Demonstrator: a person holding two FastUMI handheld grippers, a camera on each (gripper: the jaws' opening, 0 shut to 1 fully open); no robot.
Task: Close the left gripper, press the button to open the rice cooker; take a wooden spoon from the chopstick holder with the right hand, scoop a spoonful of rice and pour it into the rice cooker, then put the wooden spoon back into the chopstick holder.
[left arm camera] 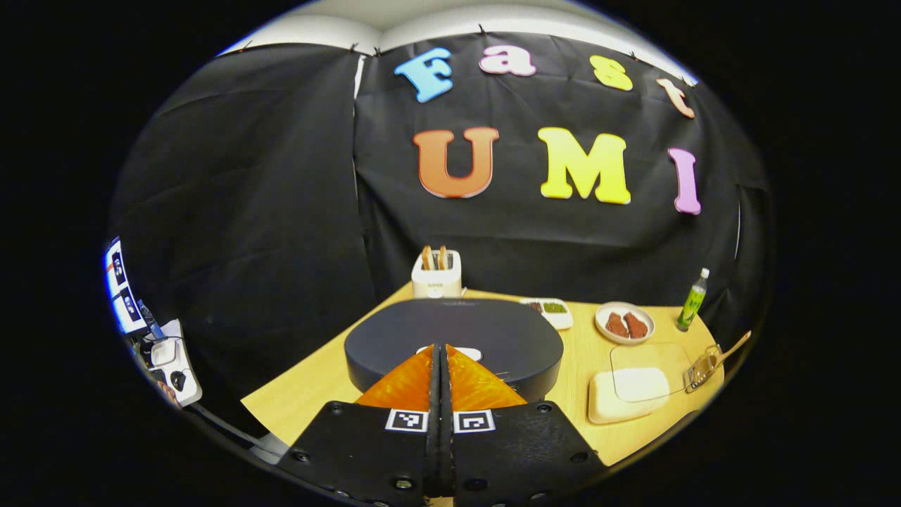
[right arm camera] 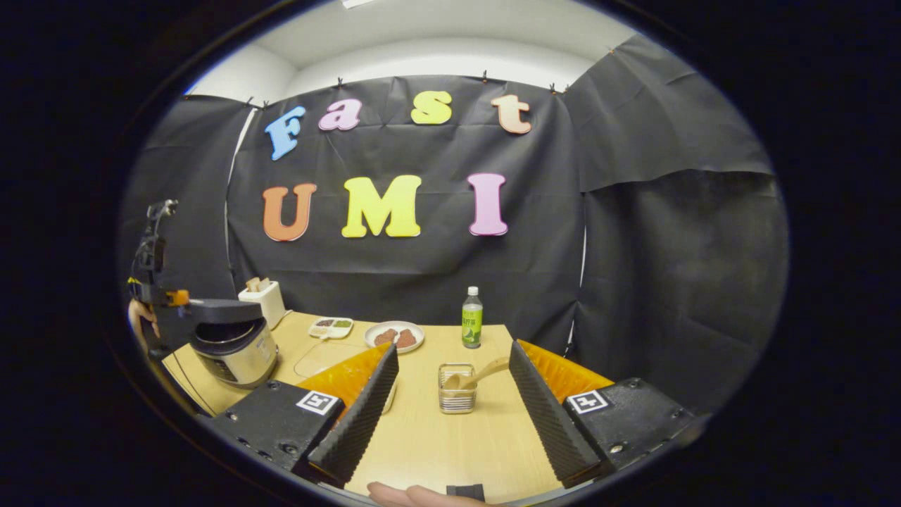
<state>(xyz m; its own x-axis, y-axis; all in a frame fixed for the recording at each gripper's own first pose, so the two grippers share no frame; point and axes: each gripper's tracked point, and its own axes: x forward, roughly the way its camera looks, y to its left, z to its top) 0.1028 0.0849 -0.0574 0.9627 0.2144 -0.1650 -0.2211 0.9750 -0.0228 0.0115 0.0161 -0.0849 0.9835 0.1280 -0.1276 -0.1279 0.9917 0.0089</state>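
Observation:
My left gripper [left arm camera: 441,350] is shut, its tips resting over the pale button [left arm camera: 464,353] on the dark lid of the rice cooker [left arm camera: 454,327]. In the right gripper view the rice cooker [right arm camera: 236,348] stands at the table's left with the left gripper [right arm camera: 151,282] above its lid; a dark gap shows under the lid. My right gripper [right arm camera: 454,348] is open, just short of the wire chopstick holder [right arm camera: 456,393]. The wooden spoon [right arm camera: 482,373] leans out of the holder to the right. A pale rice box [left arm camera: 626,394] with a clear lid lies next to the holder [left arm camera: 700,370].
A white toaster [left arm camera: 436,276] stands behind the cooker. A small condiment dish [right arm camera: 331,327], a plate of brown pieces [right arm camera: 394,336] and a green bottle [right arm camera: 471,318] line the back of the wooden table [right arm camera: 436,443]. A hand [right arm camera: 408,496] shows at the bottom edge.

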